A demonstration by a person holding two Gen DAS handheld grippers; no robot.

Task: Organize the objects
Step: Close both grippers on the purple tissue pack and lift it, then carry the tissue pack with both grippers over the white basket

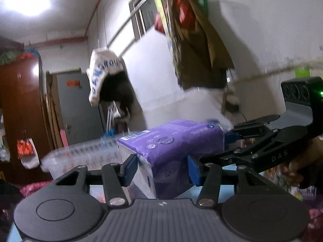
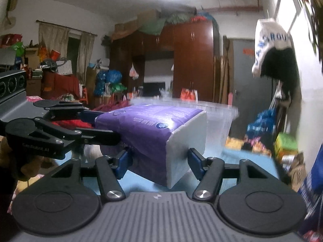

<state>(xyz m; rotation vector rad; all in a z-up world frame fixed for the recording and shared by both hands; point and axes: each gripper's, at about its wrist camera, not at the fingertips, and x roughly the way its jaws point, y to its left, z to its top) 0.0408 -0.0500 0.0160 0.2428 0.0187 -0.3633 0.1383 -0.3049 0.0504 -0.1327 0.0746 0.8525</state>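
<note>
Gripping opposite ends, the left tongs [image 1: 162,168] and right tongs [image 2: 159,162] are each closed partway on the purple plastic-wrapped block of white tissue paper [image 2: 153,133], blue pads pressing its sides. The pack hangs lifted between both tongs, above the blue worktop [image 2: 238,161]; a two-sided hold probably keeps the soft, bulky pack level. Just beyond the pack stands a clear plastic storage bin [image 2: 220,117], the likely destination. Farther off, a white cloth bag with blue lettering [image 1: 105,74] hangs on the wall.
</note>
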